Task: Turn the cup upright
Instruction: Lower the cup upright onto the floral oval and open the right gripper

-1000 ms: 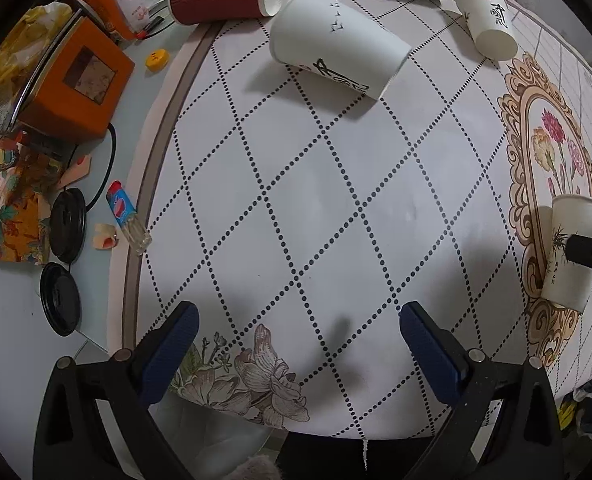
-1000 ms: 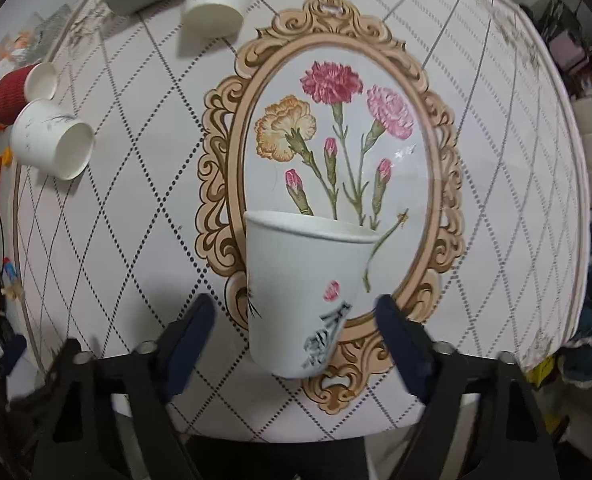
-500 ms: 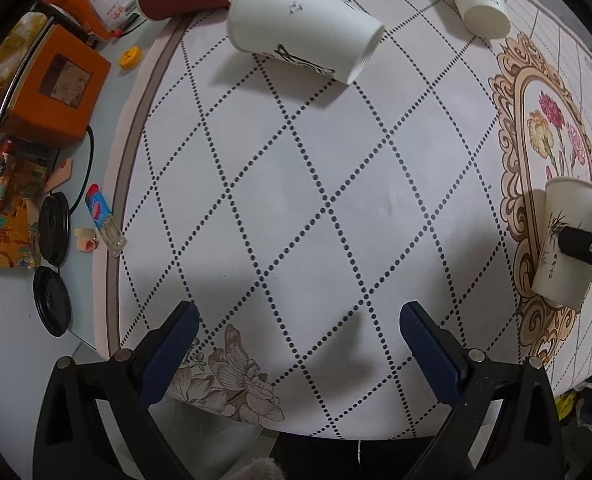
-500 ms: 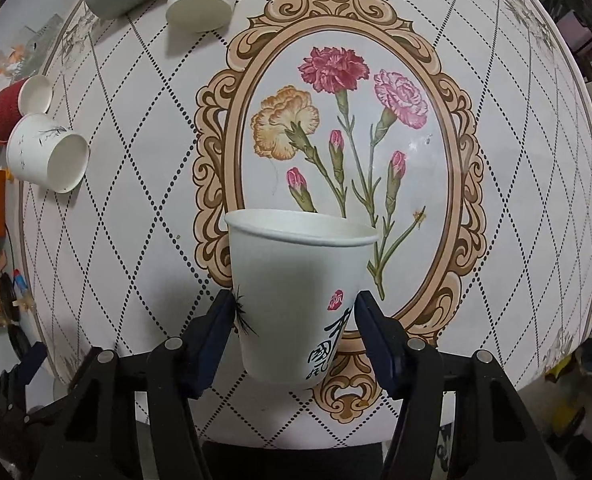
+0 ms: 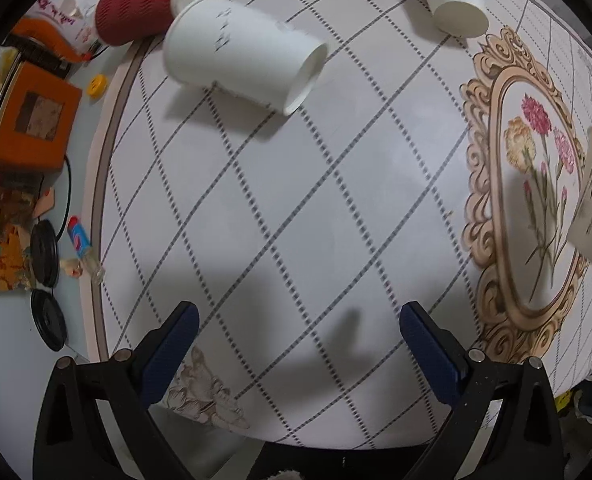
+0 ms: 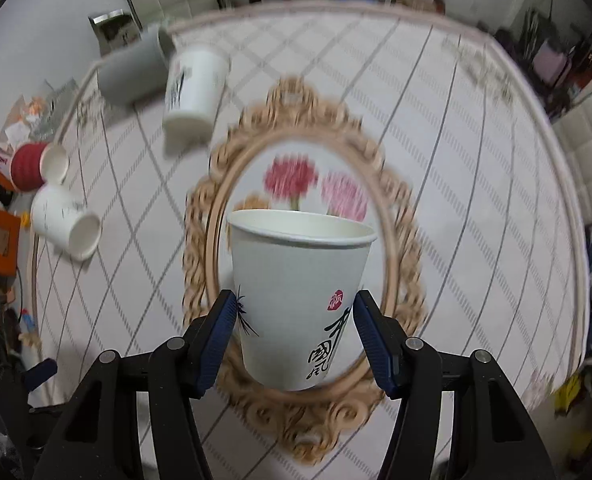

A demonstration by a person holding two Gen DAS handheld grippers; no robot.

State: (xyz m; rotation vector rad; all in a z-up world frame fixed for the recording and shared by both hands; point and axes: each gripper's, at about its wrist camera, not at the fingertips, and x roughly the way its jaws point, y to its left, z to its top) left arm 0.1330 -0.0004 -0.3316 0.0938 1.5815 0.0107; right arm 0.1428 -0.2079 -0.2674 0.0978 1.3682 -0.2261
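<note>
Risk: right gripper [image 6: 296,320] clamps white paper cup with black calligraphy [image 6: 300,280] rim-up near its base; excess squeeze crumples it, or it tips when released. Left gripper [image 5: 296,324] spread wide, empty.

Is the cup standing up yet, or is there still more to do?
Nearly. The right gripper is shut on a white cup, mouth up, over the flower picture; whether it touches the table is unclear. Left to do: let go. Other cups lie tipped, like the red cup, and the left gripper is open.
</note>
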